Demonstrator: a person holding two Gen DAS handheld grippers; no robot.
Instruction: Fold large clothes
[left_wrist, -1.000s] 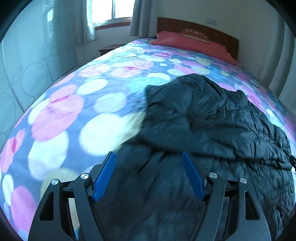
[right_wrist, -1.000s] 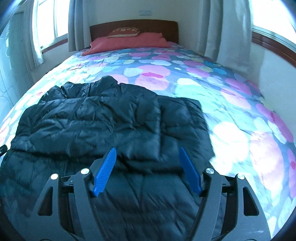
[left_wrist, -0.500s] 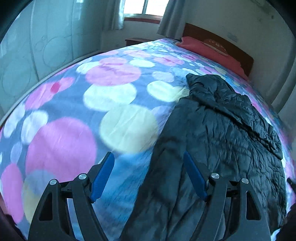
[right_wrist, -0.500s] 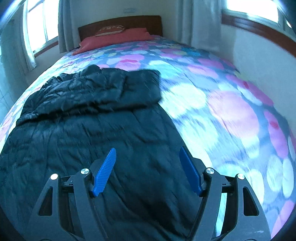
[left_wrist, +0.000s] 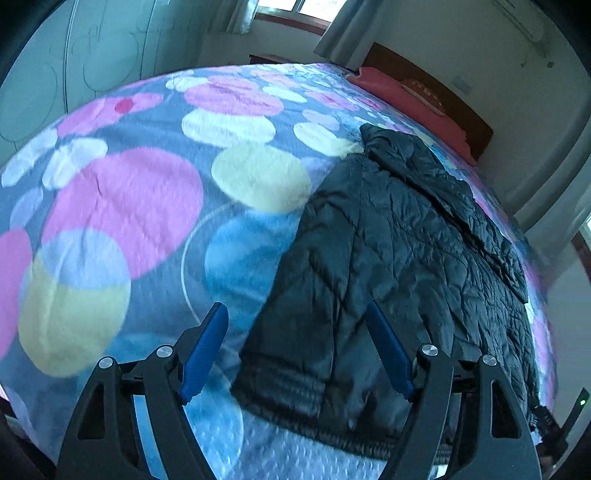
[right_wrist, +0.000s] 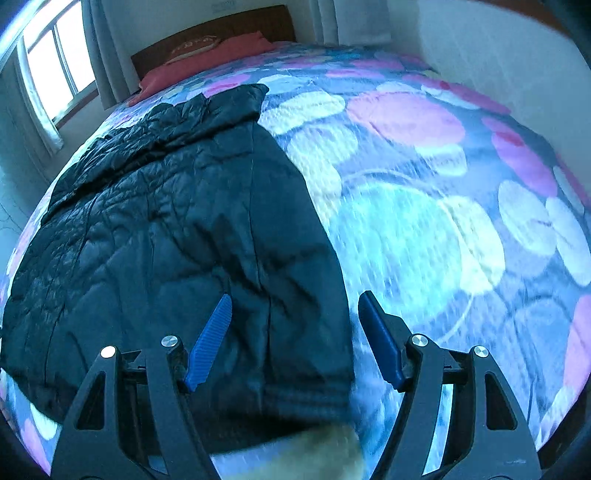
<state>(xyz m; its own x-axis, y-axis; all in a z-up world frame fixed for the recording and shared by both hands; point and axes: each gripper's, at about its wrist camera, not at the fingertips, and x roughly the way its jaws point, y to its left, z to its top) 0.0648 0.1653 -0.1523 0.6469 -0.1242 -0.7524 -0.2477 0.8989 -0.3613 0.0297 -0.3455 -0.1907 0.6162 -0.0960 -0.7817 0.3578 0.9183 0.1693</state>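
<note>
A dark quilted jacket (left_wrist: 399, 236) lies spread flat on the bed (left_wrist: 122, 199), its collar end toward the red pillow (left_wrist: 413, 96). The left gripper (left_wrist: 295, 350) hovers with jaws wide over the jacket's near hem corner, holding nothing. The right gripper (right_wrist: 295, 332) straddles the jacket's opposite hem corner, jaws wide, empty.

A home bedroom: bed (left_wrist: 110, 192), wooden headboard (right_wrist: 207, 29), curtained window (right_wrist: 55, 66).
</note>
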